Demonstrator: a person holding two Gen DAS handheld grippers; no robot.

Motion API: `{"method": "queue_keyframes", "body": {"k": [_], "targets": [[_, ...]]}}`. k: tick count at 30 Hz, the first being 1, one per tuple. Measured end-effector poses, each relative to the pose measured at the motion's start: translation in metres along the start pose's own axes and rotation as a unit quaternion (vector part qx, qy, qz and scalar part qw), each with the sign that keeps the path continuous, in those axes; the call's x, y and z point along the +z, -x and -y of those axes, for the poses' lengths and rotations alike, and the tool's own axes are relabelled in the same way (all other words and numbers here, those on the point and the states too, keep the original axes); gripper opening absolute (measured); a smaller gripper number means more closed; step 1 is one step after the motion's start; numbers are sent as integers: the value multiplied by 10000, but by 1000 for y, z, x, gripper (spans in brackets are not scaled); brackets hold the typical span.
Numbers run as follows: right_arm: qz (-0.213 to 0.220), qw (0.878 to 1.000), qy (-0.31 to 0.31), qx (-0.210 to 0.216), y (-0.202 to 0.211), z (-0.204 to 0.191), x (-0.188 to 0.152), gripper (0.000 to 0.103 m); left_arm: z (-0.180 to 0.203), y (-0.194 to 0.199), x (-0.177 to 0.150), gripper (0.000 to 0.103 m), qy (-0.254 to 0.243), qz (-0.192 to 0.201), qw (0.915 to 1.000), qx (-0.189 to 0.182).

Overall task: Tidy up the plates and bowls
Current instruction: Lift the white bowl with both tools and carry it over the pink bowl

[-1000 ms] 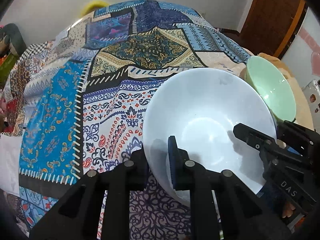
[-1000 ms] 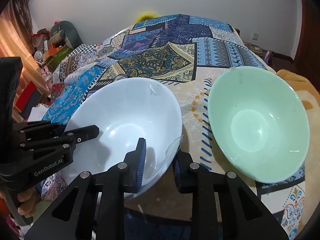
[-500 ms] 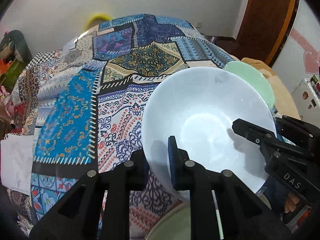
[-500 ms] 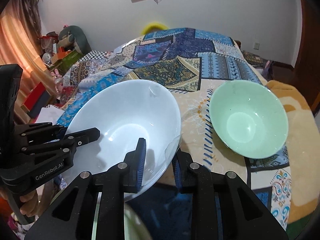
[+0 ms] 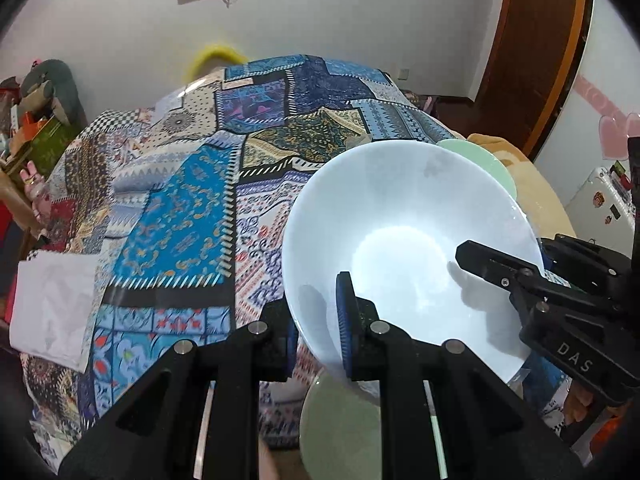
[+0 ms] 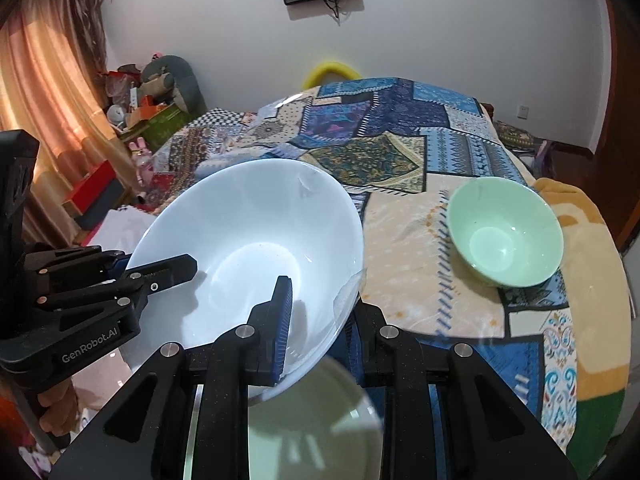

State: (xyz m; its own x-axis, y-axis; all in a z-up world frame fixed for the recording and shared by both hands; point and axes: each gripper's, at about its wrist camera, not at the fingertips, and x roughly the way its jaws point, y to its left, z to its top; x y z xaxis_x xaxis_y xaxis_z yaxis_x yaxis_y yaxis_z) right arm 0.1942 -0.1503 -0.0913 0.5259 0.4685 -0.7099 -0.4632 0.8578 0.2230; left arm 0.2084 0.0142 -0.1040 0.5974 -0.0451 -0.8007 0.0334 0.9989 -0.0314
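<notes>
Patchwork bedspread (image 6: pixel 384 152) covers the bed ahead of both claws. White bowl (image 6: pixel 256 248) is held clear of it, the left gripper (image 5: pixel 316 320) and right gripper (image 6: pixel 320 312) each clamped on opposite rim sections, sharing the load. Green bowl (image 6: pixel 504 232) rests beyond the right claw. Pale green plate (image 6: pixel 312 420) lies directly beneath. Compared with earlier, the bedspread sits lower and farther, and the plate has come into view.

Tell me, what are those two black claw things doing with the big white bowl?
A person holds a gripper in each hand, and both are clamped on the rim of the white bowl: the left gripper on one side, the right gripper on the other. The bowl hangs in the air above a pale green plate. A green bowl sits on the patchwork blanket.
</notes>
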Motion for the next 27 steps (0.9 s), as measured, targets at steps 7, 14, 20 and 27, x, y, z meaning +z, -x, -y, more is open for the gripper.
{"method": "queue_keyframes", "body": {"k": [7,14,20,27], "targets": [[61,9998,80,157,13,-27,-12,23,-12,29,-29,17,168,123,9997,88],[54,9992,139,369,16,-50,-24,23,-31,50,-54,17,390,154,9991,109],[7,9984,297,488,11,-72,-33,23,-51,61,-76,16,563,105,9981,211],[-120,9967,372,716,-2,-97,-40,23,-78,69,-98,17,761,50,9965,335]]}}
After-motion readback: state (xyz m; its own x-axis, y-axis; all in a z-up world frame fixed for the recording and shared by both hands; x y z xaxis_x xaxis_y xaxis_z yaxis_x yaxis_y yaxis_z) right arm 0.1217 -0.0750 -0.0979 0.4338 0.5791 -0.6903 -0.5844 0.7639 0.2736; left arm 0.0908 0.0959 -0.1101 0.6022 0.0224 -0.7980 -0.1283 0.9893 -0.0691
